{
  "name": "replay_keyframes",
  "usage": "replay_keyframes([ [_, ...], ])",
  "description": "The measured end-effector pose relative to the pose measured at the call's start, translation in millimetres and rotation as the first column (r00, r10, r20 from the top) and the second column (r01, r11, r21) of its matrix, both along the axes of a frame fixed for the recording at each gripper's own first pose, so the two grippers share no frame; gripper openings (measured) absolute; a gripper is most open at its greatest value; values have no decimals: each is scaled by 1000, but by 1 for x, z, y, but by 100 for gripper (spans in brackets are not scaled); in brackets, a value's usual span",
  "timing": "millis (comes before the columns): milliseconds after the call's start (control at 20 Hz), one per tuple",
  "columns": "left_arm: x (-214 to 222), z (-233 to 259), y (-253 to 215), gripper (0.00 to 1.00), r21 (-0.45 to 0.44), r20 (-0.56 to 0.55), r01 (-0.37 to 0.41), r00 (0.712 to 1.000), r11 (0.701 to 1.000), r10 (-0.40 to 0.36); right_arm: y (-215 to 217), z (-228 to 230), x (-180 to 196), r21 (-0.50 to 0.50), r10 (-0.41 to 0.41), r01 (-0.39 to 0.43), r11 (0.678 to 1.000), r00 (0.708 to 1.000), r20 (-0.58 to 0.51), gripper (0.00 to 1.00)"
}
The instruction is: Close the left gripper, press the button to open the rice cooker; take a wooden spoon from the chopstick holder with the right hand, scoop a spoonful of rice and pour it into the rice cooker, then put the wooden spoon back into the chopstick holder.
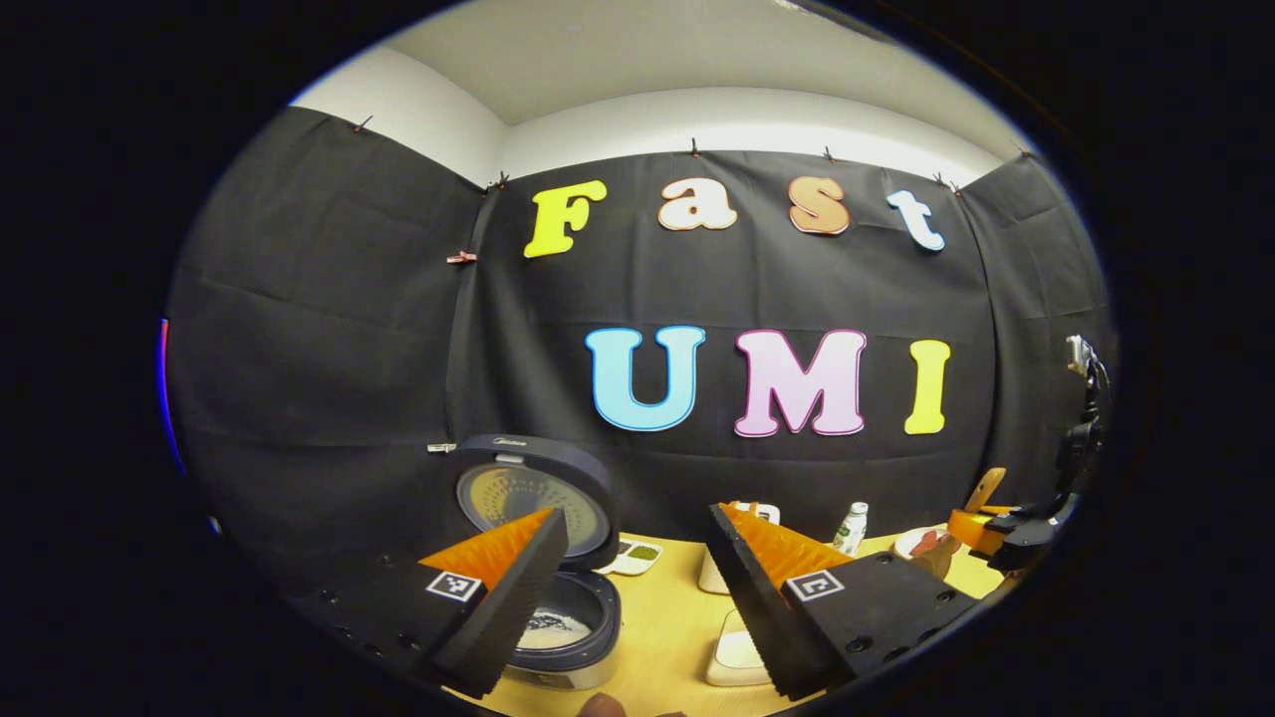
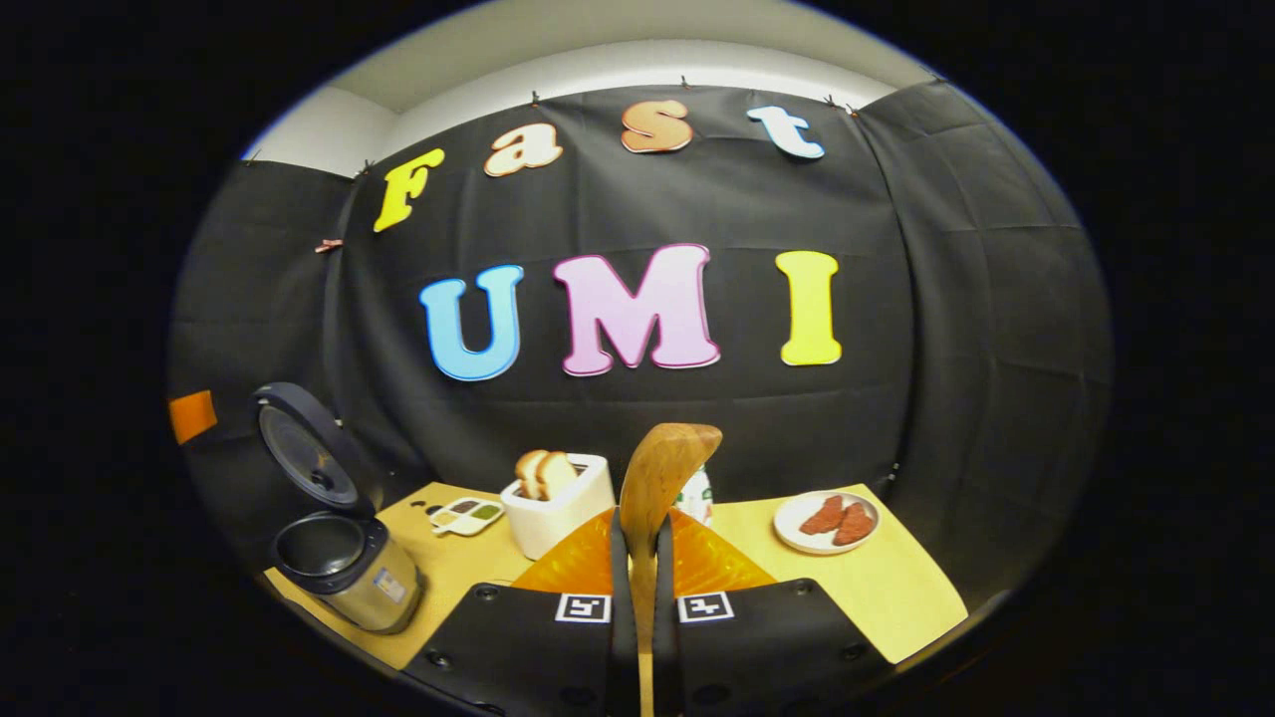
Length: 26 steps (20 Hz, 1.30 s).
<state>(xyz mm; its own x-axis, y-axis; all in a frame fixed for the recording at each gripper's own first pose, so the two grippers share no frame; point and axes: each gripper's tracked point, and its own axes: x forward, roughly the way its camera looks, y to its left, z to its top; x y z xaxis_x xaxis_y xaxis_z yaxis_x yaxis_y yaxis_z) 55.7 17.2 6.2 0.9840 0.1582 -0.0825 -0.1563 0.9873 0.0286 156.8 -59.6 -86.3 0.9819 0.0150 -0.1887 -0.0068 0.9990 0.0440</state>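
**Spoon in the clamp, rice cooker open and waiting**

The right gripper (image 2: pixel 637 558) holds its two fingers pressed together on the handle of the wooden spoon (image 2: pixel 662 478), which stands nearly upright between them, its bowl rising above the fingertips and tilting slightly to the right. The bowl looks empty, though only one face of it shows. The left gripper (image 1: pixel 637 578) has its jaws wide apart and nothing between them.

The rice cooker (image 2: pixel 344 563) serves as the landmark. In the right gripper view it stands at the left end of the yellow table (image 2: pixel 896 588), lid tipped back, dark pot open. To its right lies a small sectioned dish (image 2: pixel 466 515), then a white toaster (image 2: pixel 558 513) with two slices of bread, then a bottle partly hidden behind the spoon, and farthest right a plate (image 2: pixel 827 520) of reddish food. In the left gripper view the cooker sits just beyond the left finger, and pale grains that appear to be rice show in the pot.

The spoon is judged light and rigid, its smooth wood liable to swivel in a narrow pinch. A hold low on the handle, as here, leaves the bowl free, but gives it leverage to twist once loaded. Loose rice would spill at any tilt, so the bowl needs to travel level. The chopstick holder cannot be made out with certainty.
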Motion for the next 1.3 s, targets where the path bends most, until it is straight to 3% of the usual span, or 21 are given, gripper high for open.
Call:
replay_keyframes([
  [300,-5,-3,-20,95,22,-8,-16,1000,1000,16,-71,-41,3,-7,-88,88,996,993,-75,10],
  [750,-13,-1,-19,95,38,-13,-48,999,998,48,-72,-74,5,-19,-88,86,996,985,-148,11],
  [1000,-15,1,-19,95,39,-8,-51,999,998,51,-77,-77,6,-25,-115,113,993,981,-156,20],
  [1150,-16,5,-19,95,48,0,-46,999,998,46,-85,-89,4,-16,-160,160,987,967,-196,31],
  [1300,-17,6,-13,95,40,4,-50,999,998,50,-102,-60,5,-37,-242,239,970,963,-119,39],
])
